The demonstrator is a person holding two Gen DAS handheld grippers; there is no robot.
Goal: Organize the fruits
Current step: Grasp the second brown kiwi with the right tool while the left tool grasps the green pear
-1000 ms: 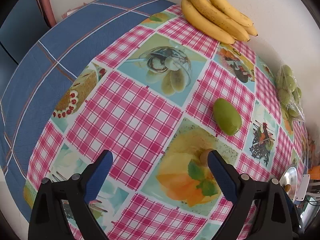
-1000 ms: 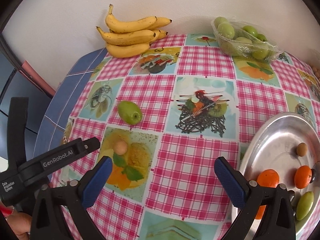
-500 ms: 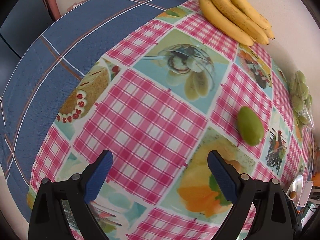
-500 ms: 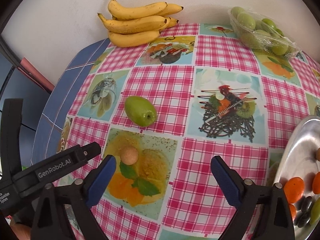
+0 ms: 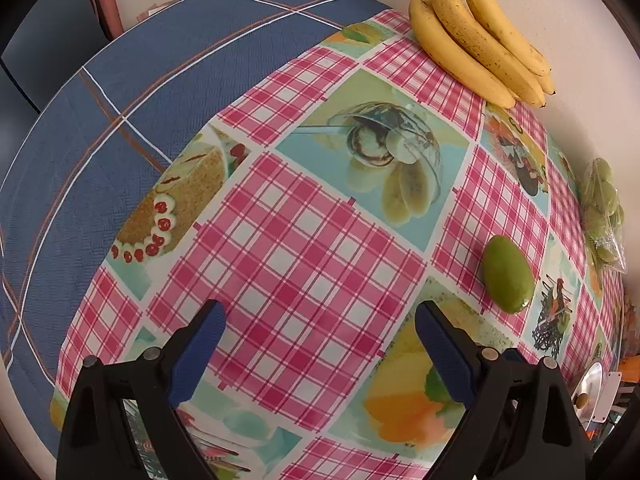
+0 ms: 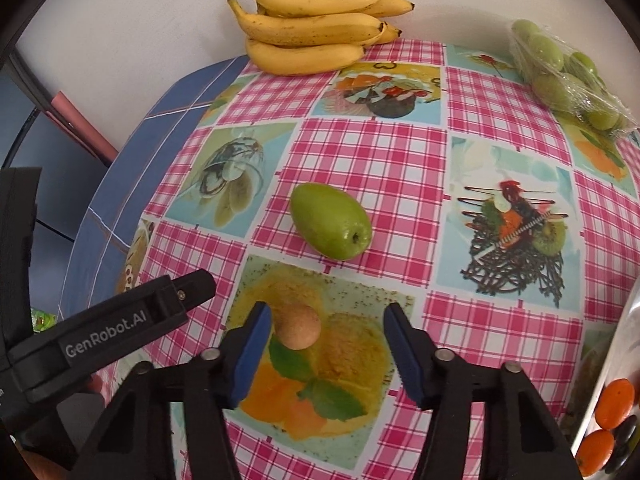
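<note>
A small round tan fruit lies on the checked tablecloth between the fingers of my right gripper. It sits close to the left pad, and the right pad stands well clear of it. The jaws are closing and do not press on it. Just beyond it lies a green oval fruit, also in the left wrist view as the green fruit. My left gripper hangs open over bare cloth with nothing between its fingers.
A bunch of bananas rests against the wall. A plastic bag of green fruits lies at the back right. A metal tray at the right edge holds oranges and dark fruits. Blue cloth covers the left.
My right gripper has moved left and down to the tan fruit, and its jaws have narrowed around it. The left gripper has shifted left, and the tan fruit has left its view.
</note>
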